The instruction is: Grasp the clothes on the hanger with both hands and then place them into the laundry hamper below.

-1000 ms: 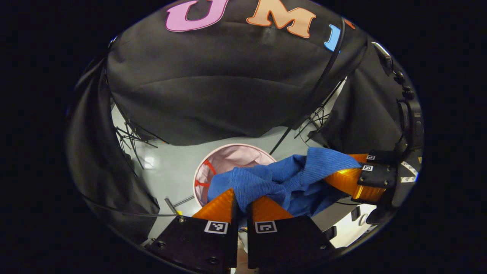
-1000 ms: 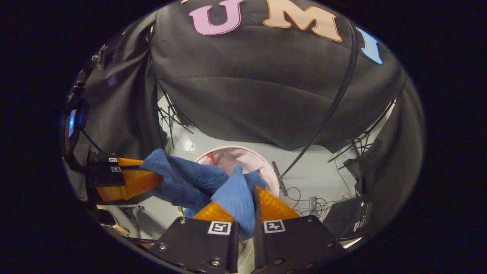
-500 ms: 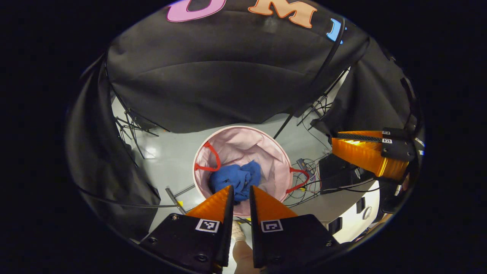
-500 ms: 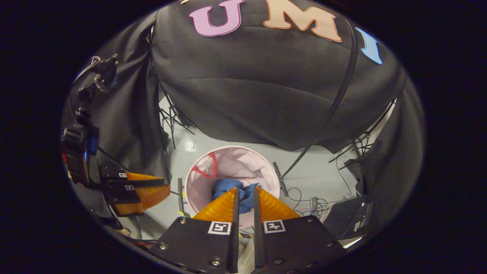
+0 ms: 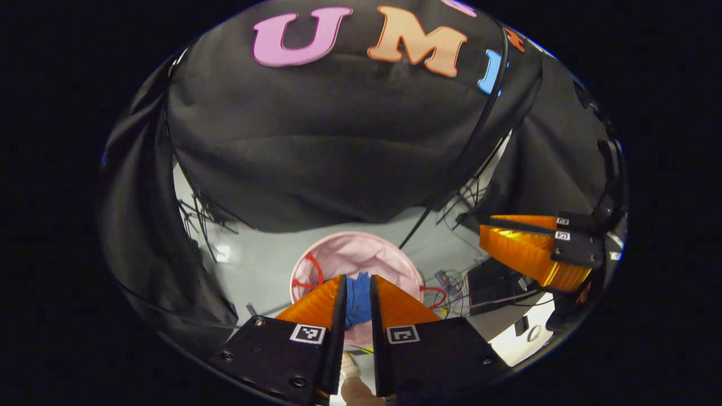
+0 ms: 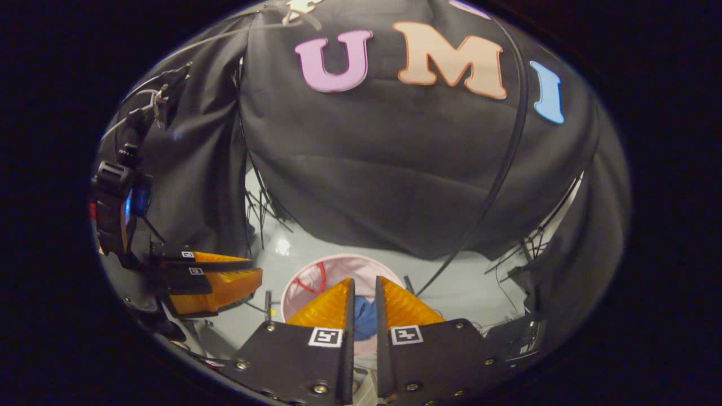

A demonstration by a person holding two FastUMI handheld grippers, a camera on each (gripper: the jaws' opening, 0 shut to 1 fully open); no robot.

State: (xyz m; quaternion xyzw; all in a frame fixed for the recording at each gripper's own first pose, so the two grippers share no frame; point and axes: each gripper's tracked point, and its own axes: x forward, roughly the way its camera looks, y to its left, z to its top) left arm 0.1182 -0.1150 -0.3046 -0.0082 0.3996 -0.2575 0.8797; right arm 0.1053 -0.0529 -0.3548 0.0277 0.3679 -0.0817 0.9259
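Now released, the blue sweater (image 5: 356, 301) lies in the pink hamper (image 5: 361, 254); my left tongs (image 5: 356, 282) and right tongs (image 6: 364, 285) hover empty, nearly closed.

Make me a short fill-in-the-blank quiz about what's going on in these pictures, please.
1. The blue garment lies inside the pink ____.
2. The hamper stands on the ____.
3. The hamper's handles are coloured ____.
4. Neither the left tongs nor the right tongs hold ____.

Missing words: hamper; floor; red; anything
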